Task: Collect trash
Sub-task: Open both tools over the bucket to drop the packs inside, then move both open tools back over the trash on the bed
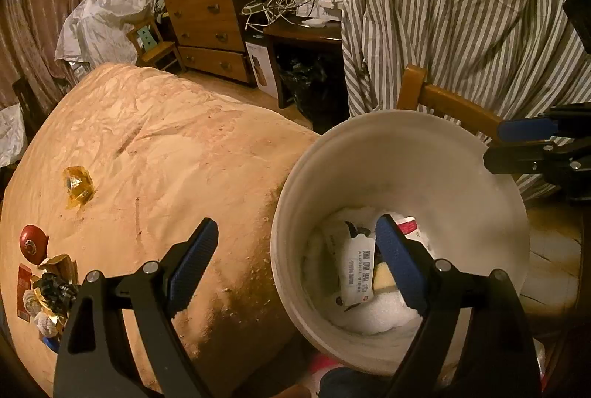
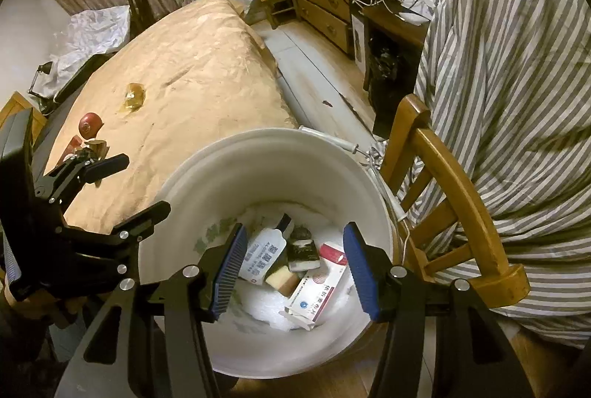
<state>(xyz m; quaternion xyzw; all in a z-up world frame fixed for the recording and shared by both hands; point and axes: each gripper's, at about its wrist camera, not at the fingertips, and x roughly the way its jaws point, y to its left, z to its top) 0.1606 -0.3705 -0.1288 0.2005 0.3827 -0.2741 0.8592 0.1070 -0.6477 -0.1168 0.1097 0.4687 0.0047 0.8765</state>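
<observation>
The trash pile [image 1: 48, 291] is cut by the frame's left edge — its small pieces blur together, unreadable.

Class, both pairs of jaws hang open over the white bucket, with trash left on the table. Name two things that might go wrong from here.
1. The white bucket stands close against the table's edge and the wooden chair; a swinging left gripper might knock its rim.
2. The remaining wrappers lie heaped beside the red ball; a grab there may catch several pieces and drop some before the bucket.
</observation>
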